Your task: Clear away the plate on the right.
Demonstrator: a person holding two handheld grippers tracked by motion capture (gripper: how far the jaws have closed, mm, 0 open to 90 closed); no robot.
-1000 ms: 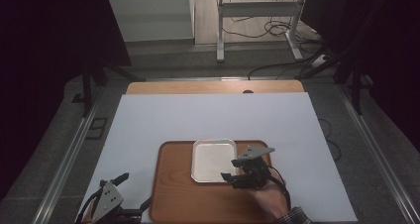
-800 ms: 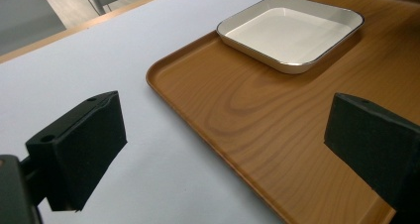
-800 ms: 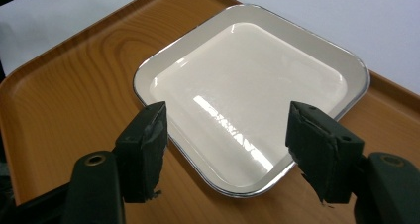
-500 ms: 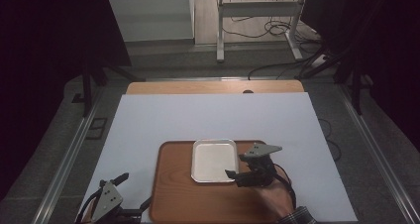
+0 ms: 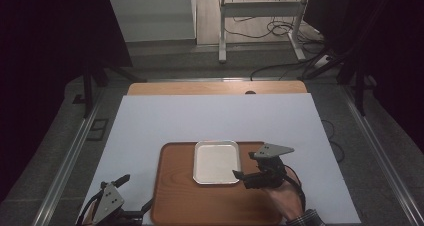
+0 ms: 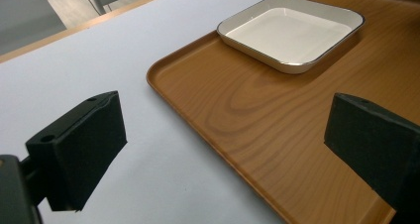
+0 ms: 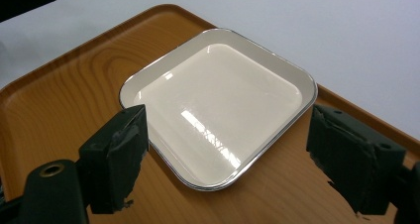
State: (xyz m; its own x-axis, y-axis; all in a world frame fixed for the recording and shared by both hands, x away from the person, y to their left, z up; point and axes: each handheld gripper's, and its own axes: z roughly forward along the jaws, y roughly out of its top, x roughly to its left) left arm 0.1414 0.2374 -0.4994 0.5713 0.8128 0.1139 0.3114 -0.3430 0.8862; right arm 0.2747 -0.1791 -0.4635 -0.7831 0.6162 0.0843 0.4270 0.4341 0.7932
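I am looking down on a table covered by a large pale blue-white sheet (image 5: 215, 118). A rounded rectangular brown wooden tray (image 5: 175, 201) lies on the sheet's near half. A square white enamel dish with a thin metal-coloured rim (image 5: 216, 161) sits flat at the tray's far edge, empty.

My right gripper (image 5: 246, 178) hangs just beside the dish's near right corner. Its jaws stand wide apart and hold nothing; in the right gripper view the dish (image 7: 218, 102) lies ahead of and between them, with the corner not yet inside the gap. My left gripper (image 5: 134, 196) waits well away from the dish, at the tray's near left corner, jaws also spread wide and empty, one over the sheet and one over the tray (image 6: 257, 115).

I judge the work barely begun: the dish is untouched, and the grasp and any lift or move are all left.

Compared with a second ago, the right gripper has edged left, closer to the dish. The left gripper and dish have not moved.
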